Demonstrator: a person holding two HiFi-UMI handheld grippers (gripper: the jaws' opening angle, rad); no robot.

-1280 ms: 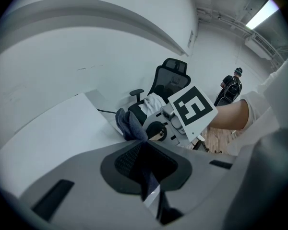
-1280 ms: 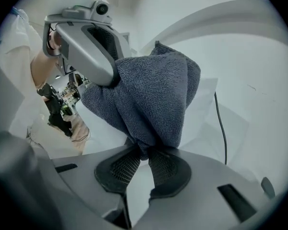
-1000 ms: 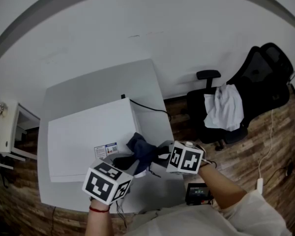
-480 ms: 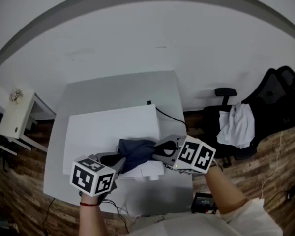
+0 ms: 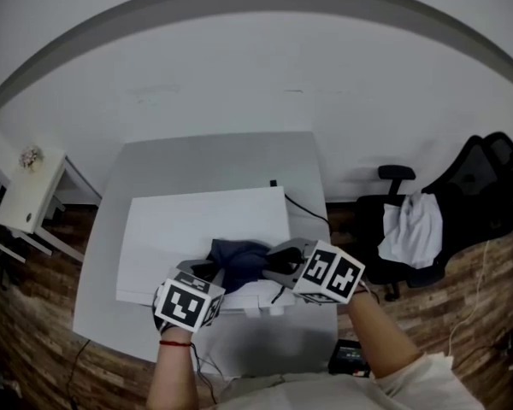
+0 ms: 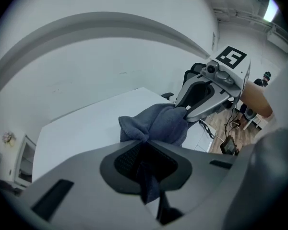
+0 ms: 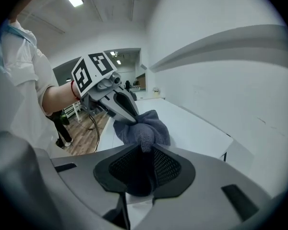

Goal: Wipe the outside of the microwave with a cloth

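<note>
The white microwave stands on a pale table. A dark blue cloth is bunched over the microwave's top near its front right corner, between both grippers. My left gripper comes in from the lower left and is shut on one end of the cloth. From the right, my right gripper holds the other end of the cloth. Its jaws have just been opening a little, and a fold of cloth still sits pinched between the tips.
A black office chair with a white garment on it stands at the right on the wooden floor. A small white cabinet is at the left. A black cable leaves the microwave's back. A white wall lies beyond the table.
The two grippers have drawn closer together than half a second ago, and the cloth is bunched tighter between them. Both still grip it over the microwave's front right.
</note>
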